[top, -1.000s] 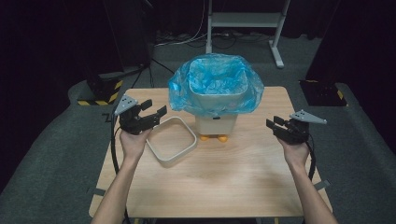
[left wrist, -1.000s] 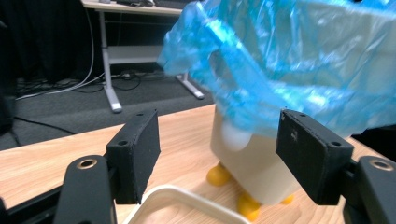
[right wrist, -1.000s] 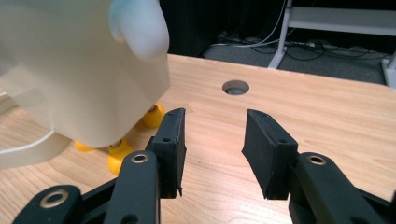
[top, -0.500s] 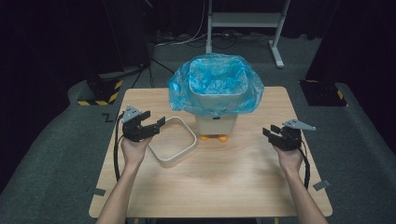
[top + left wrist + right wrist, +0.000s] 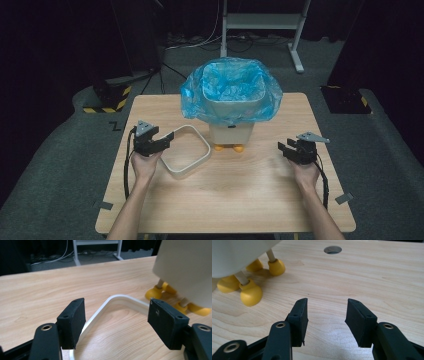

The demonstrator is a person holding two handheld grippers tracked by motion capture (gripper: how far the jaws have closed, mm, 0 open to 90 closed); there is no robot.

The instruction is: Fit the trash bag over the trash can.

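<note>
A small white bin (image 5: 232,117) stands near the back middle of the wooden bench (image 5: 240,200). It has a blue plastic bag (image 5: 210,92) inside, and the bag folds out over the top edge. The bin stands on little yellow feet (image 5: 226,148) that look like duck feet.

A white ring frame (image 5: 192,165) with round corners lies flat on the bench, just to the left of the bin. It is close to the bin's feet.

The left gripper (image 5: 162,142) is held low, right at the left side of the frame. In the left gripper view its jaws stand wide apart. One side of the frame (image 5: 105,308) runs between them, close by the left pad (image 5: 73,321). I cannot tell if that pad touches the frame. The jaws are not squeezing anything.

The right gripper (image 5: 291,149) is on the right side of the bench, well apart from the bin. Its jaws have just been opening, and there is nothing between them. In the right gripper view they sit low over bare wood, and the yellow feet (image 5: 250,293) are off to the left. A round hole (image 5: 332,249) in the bench top shows farther ahead.

The person's two hands come in from the near edge, one on each gripper.
</note>
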